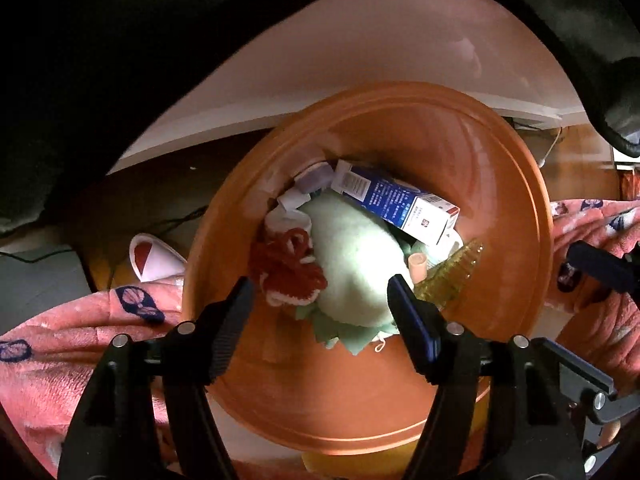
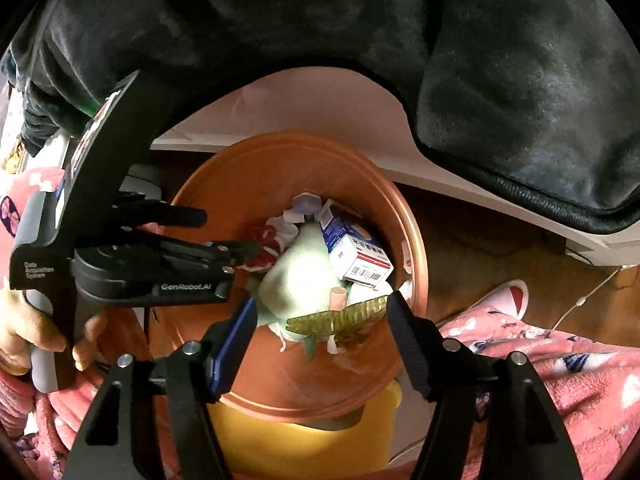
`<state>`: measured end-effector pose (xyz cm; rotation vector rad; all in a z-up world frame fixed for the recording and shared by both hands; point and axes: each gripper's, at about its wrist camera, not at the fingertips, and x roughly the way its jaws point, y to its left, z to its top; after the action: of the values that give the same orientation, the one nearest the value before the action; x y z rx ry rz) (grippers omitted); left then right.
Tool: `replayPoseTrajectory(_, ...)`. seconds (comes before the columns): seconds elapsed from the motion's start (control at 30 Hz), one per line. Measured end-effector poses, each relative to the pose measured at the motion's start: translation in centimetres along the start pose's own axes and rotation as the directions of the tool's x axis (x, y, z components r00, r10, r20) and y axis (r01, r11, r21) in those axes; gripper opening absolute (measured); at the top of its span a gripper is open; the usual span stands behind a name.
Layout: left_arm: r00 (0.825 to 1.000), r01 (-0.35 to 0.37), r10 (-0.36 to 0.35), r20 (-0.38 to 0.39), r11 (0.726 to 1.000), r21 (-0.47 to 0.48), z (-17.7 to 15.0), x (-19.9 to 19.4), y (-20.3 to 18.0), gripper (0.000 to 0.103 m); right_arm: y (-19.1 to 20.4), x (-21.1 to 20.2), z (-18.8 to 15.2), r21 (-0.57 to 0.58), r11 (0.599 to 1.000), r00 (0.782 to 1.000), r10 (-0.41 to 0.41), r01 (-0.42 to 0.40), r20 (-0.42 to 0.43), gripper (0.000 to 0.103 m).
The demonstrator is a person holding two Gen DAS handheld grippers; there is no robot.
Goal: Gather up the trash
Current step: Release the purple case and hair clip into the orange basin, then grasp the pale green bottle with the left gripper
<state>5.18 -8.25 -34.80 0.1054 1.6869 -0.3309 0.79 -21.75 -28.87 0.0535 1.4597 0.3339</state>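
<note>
An orange bin [image 1: 516, 184] [image 2: 224, 184] holds trash: a pale green cloth [image 1: 352, 256] [image 2: 296, 280], red and white yarn [image 1: 288, 268] [image 2: 266, 250], a blue and white carton [image 1: 396, 204] [image 2: 352, 248], a ridged yellow-green plastic piece [image 1: 448, 276] [image 2: 340, 316] and crumpled paper [image 1: 312, 180]. My left gripper [image 1: 320, 304] is open and empty above the cloth and yarn; it also shows in the right wrist view [image 2: 224, 236], reaching in from the left. My right gripper [image 2: 320, 316] is open and empty just over the ridged plastic piece.
A dark jacket [image 2: 360, 40] hangs over a white board [image 1: 360, 40] behind the bin. Pink patterned trousers [image 1: 80, 340] [image 2: 560, 360] flank the bin. A white slipper [image 1: 152, 256] lies on the wooden floor. A yellow container [image 2: 320, 440] sits under the bin. A white cable [image 2: 592, 292] lies at right.
</note>
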Motion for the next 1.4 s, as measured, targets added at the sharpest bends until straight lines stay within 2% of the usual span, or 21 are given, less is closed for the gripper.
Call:
replayPoseTrajectory(0.3, 0.997, -0.008, 0.010, 0.073, 1.000, -0.022, -0.4, -1.5, 0.4, 0.068, -0.2, -1.1, -0.6, 0.008, 1.000, 0.998, -0.019, 0.019, 0.054, 0.066)
replayPoseTrajectory(0.4, 0.989, 0.004, -0.001, 0.146, 1.000, -0.019, -1.2, -3.8, 0.3, 0.068, 0.3, -3.0, -0.9, -0.006, 0.999, 0.993, -0.046, 0.047, 0.110, 0.068)
replayPoseTrajectory(0.47, 0.974, 0.009, -0.009, 0.225, 1.000, 0.000, -2.3, -6.2, 0.1, 0.068, 0.8, -5.0, -1.3, -0.028, 0.997, 0.983, -0.065, 0.071, 0.169, 0.072)
replayPoseTrajectory(0.57, 0.936, -0.010, -0.002, 0.352, 0.999, 0.033, -4.4, -10.1, -0.4, 0.068, 1.4, -8.2, -2.0, -0.051, 0.995, 0.960, -0.064, 0.080, 0.271, 0.081)
replayPoseTrajectory(0.6, 0.917, -0.017, -0.003, 0.399, 0.999, 0.045, -5.2, -11.8, -0.4, 0.068, 1.5, -9.6, -2.3, -0.055, 0.995, 0.948, -0.063, 0.084, 0.312, 0.082)
replayPoseTrajectory(0.67, 0.884, -0.028, 0.002, 0.467, 0.998, 0.049, -6.4, -14.3, -0.4, 0.077, 1.6, -11.7, -2.6, -0.059, 0.994, 0.925, -0.061, 0.089, 0.374, 0.083)
replayPoseTrajectory(0.77, 0.814, -0.054, 0.017, 0.581, 0.997, 0.047, -7.7, -18.6, -0.5, 0.080, 1.5, -15.0, -2.6, -0.056, 0.995, 0.888, -0.045, 0.080, 0.458, 0.084)
replayPoseTrajectory(0.83, 0.759, -0.081, 0.029, 0.650, 0.995, 0.050, -8.1, -21.6, -0.6, 0.082, 1.5, -16.5, -2.5, -0.056, 0.996, 0.869, -0.038, 0.075, 0.494, 0.085)
replayPoseTrajectory(0.87, 0.741, -0.089, 0.034, 0.671, 0.995, 0.048, -8.2, -22.5, -0.7, 0.082, 1.5, -17.5, -2.4, -0.055, 0.996, 0.856, -0.034, 0.073, 0.515, 0.085)
replayPoseTrajectory(0.9, 0.707, -0.101, 0.034, 0.706, 0.993, 0.053, -8.2, -24.2, -0.8, 0.083, 1.5, -18.4, -2.3, -0.053, 0.996, 0.846, -0.031, 0.070, 0.533, 0.086)
replayPoseTrajectory(0.97, 0.675, -0.103, 0.018, 0.737, 0.992, 0.070, -7.8, -26.0, -0.8, 0.084, 1.6, -19.8, -2.2, -0.049, 0.996, 0.823, -0.031, 0.071, 0.567, 0.087)
replayPoseTrajectory(1.07, 0.613, -0.125, 0.035, 0.789, 0.991, 0.053, -5.5, -29.4, -0.4, 0.089, 1.6, -20.9, -2.0, -0.046, 0.996, 0.802, -0.032, 0.074, 0.597, 0.088)
replayPoseTrajectory(1.13, 0.589, -0.115, 0.025, 0.808, 0.992, 0.053, -3.6, -30.9, 0.2, 0.090, 1.4, -21.1, -1.8, -0.042, 0.996, 0.798, -0.034, 0.074, 0.601, 0.088)
replayPoseTrajectory(1.2, 0.563, -0.115, 0.030, 0.826, 0.992, 0.043, -0.7, -32.6, 0.9, 0.090, 1.3, -20.6, -1.4, -0.041, 0.996, 0.804, -0.036, 0.075, 0.593, 0.088)
replayPoseTrajectory(1.27, 0.549, -0.129, 0.041, 0.835, 0.991, 0.037, 2.3, -33.7, 1.1, 0.090, 1.4, -20.3, -1.2, -0.040, 0.996, 0.809, -0.045, 0.085, 0.586, 0.088)
replayPoseTrajectory(1.3, 0.542, -0.143, 0.051, 0.839, 0.989, 0.033, 4.9, -34.3, 1.3, 0.090, 1.4, -19.9, -1.1, -0.039, 0.995, 0.811, -0.050, 0.089, 0.583, 0.088)
replayPoseTrajectory(1.37, 0.559, -0.141, 0.059, 0.827, 0.990, 0.024, 8.2, -34.8, 2.3, 0.090, 1.3, -19.6, -0.8, -0.033, 0.996, 0.817, -0.051, 0.086, 0.575, 0.088)
replayPoseTrajectory(1.4, 0.578, -0.133, 0.073, 0.813, 0.991, 0.006, 10.7, -34.9, 2.7, 0.090, 1.2, -19.5, -0.7, -0.028, 0.996, 0.820, -0.051, 0.081, 0.570, 0.088)
